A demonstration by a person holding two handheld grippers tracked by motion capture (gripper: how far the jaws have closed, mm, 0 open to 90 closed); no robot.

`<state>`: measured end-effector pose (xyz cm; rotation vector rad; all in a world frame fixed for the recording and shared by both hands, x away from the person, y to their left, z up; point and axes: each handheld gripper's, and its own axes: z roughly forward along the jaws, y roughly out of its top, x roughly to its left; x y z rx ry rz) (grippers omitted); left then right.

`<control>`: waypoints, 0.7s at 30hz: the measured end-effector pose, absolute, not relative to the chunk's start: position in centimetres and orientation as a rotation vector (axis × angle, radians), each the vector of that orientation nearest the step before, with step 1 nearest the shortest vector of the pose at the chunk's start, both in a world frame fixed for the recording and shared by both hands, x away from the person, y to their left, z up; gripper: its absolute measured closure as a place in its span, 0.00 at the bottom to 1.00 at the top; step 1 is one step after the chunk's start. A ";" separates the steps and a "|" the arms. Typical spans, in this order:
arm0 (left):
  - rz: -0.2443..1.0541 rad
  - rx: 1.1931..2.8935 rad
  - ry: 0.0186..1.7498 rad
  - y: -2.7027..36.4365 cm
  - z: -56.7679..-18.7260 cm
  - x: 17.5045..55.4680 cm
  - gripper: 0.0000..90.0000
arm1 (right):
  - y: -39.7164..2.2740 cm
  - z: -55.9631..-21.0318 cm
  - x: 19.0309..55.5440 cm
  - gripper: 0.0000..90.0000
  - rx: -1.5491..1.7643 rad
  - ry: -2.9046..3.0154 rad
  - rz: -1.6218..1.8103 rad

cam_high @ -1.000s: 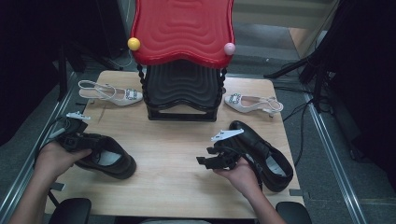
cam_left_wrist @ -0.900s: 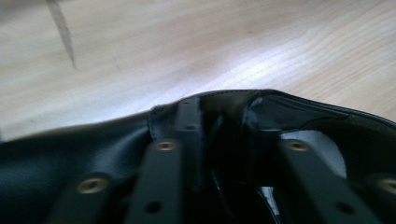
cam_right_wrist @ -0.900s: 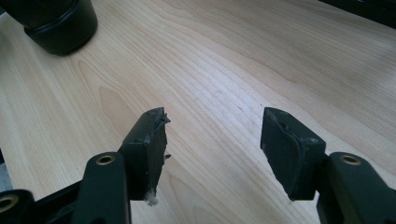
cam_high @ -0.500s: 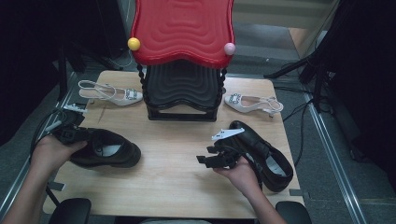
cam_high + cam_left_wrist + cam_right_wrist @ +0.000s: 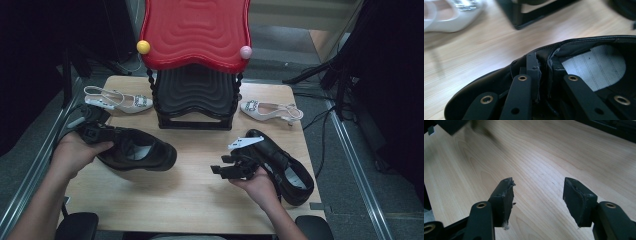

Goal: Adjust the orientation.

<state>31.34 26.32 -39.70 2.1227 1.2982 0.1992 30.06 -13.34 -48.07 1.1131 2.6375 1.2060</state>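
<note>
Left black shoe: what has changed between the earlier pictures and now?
The left gripper has closed on the heel rim of the left black shoe and carried it up and toward the table's middle. The right gripper, open, the right black shoe and both white sandals stayed put.

Looks like a lab or recording studio setup, not a home. A bare light-wood table (image 5: 190, 195) stands on grey floor, framed by metal rails (image 5: 357, 165) on both sides. Dark stands and black cables (image 5: 327, 95) crowd the floor right of the table. Behind the table, black drapes or equipment block the background. On the table, staged props: a red-and-black shoe rack (image 5: 196, 65) with shoes around it.
</note>
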 end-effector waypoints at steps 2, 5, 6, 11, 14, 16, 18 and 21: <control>0.184 2.132 1.279 25.1 -39.8 31.5 0.92 | -13.5 -47.9 30.1 0.48 1.111 2.633 1.214; 0.162 2.133 1.263 23.7 -40.2 31.8 0.92 | -13.7 -47.8 30.2 0.48 1.107 2.624 1.221; 0.147 2.138 1.258 23.2 -40.3 31.9 0.92 | -13.8 -47.7 30.2 0.48 1.111 2.619 1.224; 0.122 2.141 1.244 21.2 -41.1 32.3 0.92 | -14.4 -47.4 30.4 0.48 1.128 2.591 1.239; 0.121 2.152 1.223 20.2 -41.3 32.4 0.91 | -14.7 -47.3 30.6 0.48 1.135 2.580 1.246; 0.097 2.156 1.195 19.1 -41.9 32.7 0.91 | -14.7 -47.3 30.7 0.48 1.142 2.575 1.246; 0.108 2.168 1.187 18.2 -42.2 32.9 0.91 | -14.8 -47.3 30.7 0.48 1.149 2.574 1.247; 0.111 2.183 1.173 17.1 -42.5 33.1 0.91 | -14.9 -47.3 30.8 0.48 1.154 2.572 1.243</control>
